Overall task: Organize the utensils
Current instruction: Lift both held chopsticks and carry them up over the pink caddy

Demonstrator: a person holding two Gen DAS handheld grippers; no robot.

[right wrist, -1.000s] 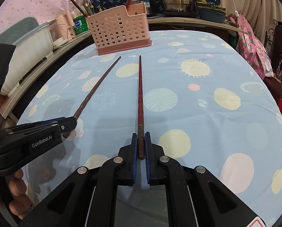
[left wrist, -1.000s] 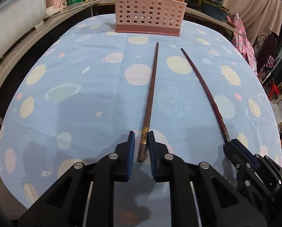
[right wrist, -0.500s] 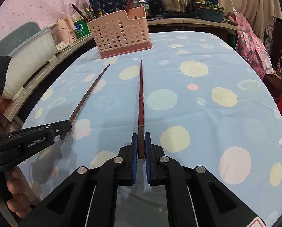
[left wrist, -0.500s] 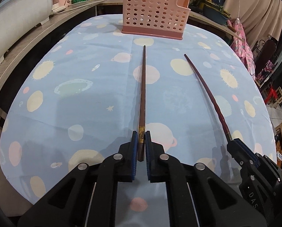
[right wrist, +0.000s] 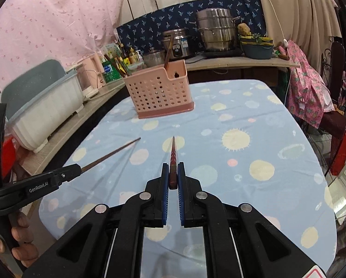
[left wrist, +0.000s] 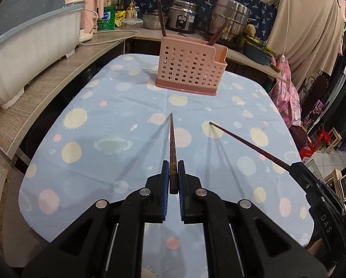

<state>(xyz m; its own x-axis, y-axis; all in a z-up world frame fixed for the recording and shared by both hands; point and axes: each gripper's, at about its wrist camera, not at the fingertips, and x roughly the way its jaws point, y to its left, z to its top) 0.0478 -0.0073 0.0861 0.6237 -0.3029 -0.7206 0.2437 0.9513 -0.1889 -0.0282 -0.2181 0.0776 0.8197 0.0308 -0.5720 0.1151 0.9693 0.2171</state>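
Chopsticks [left wrist: 172, 143] — butt ends hidden inside each claw [left wrist: 172, 170].

Perforated matt plastic basket [left wrist: 191, 69], printed cloth tablecloth [left wrist: 98, 120], glossy steel pots [right wrist: 215, 31]

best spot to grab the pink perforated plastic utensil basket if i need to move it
Grip the pink perforated plastic utensil basket from above by its bare upper rim near the notched, lower right end. Its walls are upright and thin, suiting a pinch over the edge, and the chopsticks standing inside lean elsewhere.
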